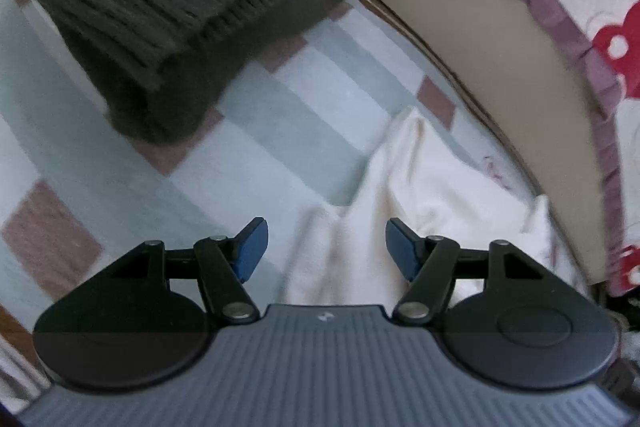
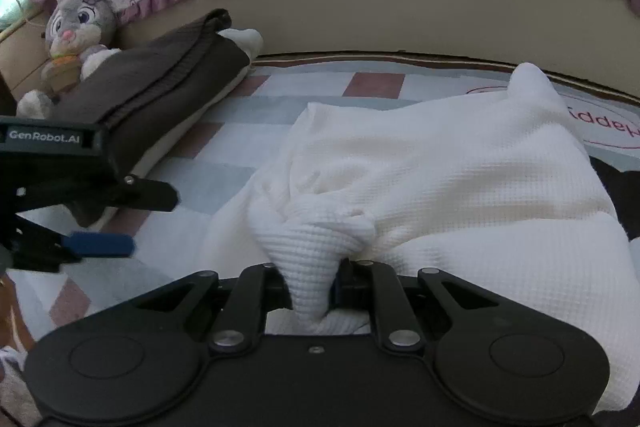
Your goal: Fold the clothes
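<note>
right gripper: closed on a bunch of white garment between its fingers | left gripper: held open, nothing gripped, white garment seen beyond its fingertips

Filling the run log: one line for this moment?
left gripper: open, empty | right gripper: shut on white garment | brown sweater: folded

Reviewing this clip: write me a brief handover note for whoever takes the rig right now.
Right gripper: shut on a bunched fold of the white garment.
Left gripper: open, empty, above the garment's edge.
Things: white garment crumpled on the checked bed sheet; brown sweater folded, lying at the bed's far side by the plush rabbit.
Done: sweater folded.
Left: spread the white garment flat, fold it, probably stack it by the sweater.
</note>
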The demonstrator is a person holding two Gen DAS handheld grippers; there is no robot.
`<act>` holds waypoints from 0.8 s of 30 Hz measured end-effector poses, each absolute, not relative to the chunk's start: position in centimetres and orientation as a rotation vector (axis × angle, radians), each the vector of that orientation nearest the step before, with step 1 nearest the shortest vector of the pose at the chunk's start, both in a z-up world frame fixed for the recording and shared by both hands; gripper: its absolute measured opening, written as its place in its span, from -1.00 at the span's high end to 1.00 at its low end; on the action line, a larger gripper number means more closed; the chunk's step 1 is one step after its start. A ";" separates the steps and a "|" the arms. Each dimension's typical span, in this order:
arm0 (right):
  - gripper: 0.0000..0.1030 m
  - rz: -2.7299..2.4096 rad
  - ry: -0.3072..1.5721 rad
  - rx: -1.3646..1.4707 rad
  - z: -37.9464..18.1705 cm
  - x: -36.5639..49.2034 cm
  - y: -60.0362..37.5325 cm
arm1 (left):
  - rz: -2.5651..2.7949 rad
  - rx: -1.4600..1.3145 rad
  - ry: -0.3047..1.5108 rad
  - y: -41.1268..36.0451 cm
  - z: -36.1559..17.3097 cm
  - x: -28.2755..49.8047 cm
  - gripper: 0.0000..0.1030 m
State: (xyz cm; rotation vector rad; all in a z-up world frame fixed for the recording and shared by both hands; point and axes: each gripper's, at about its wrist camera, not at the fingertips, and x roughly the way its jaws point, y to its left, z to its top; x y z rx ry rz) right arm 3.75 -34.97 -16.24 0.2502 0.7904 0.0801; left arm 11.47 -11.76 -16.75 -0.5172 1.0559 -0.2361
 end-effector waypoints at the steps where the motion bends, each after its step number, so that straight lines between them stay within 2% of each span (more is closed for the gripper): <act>1: 0.68 0.088 0.780 0.308 -15.8 3.4 -35.7 | -0.245 -0.519 1.048 -11.9 -16.6 11.5 -0.26; 5: 0.68 0.150 0.754 0.365 -14.4 3.5 -35.8 | -0.323 -0.523 1.010 -12.4 -15.9 11.4 -0.27; 11: 0.67 0.173 0.776 0.286 -16.3 4.0 -33.3 | -0.463 -0.656 1.099 -13.2 -17.8 12.1 -0.27; 17: 0.57 0.198 0.739 0.134 -17.0 3.4 -31.2 | -0.508 -0.703 1.204 -14.7 -19.8 13.0 -0.26; 19: 0.57 0.208 0.741 0.112 -17.0 3.5 -31.0 | -0.528 -0.769 1.219 -14.6 -20.3 13.1 -0.26; 24: 0.56 0.222 0.725 0.140 -17.1 3.3 -31.3 | -0.522 -0.739 1.200 -14.6 -20.0 13.2 -0.26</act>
